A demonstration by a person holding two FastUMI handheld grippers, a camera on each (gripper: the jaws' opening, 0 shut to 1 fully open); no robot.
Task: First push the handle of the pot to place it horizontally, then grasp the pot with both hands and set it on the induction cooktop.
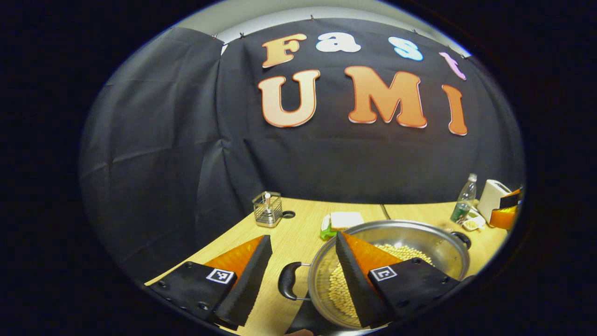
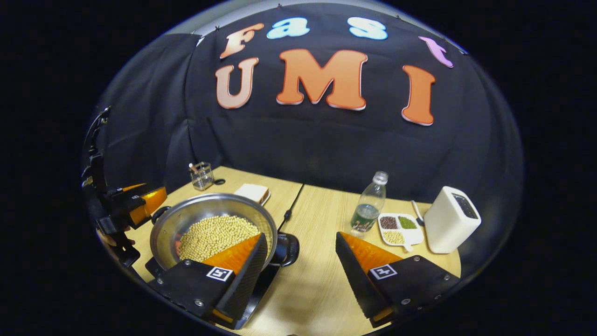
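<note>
Round steel pot of pale beans (image 2: 212, 224) sits on the black cooktop (image 2: 261, 280), near-left table. Left gripper (image 1: 303, 275) and right gripper (image 2: 301, 270) both gape wide, empty, straddling the handles (image 1: 287, 280). Risk: withdrawing fingers snag handles, spilling beans.

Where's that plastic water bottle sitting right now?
In the right gripper view the water bottle stands upright on the wooden table, beside the divided snack dish and left of the white box.
</note>
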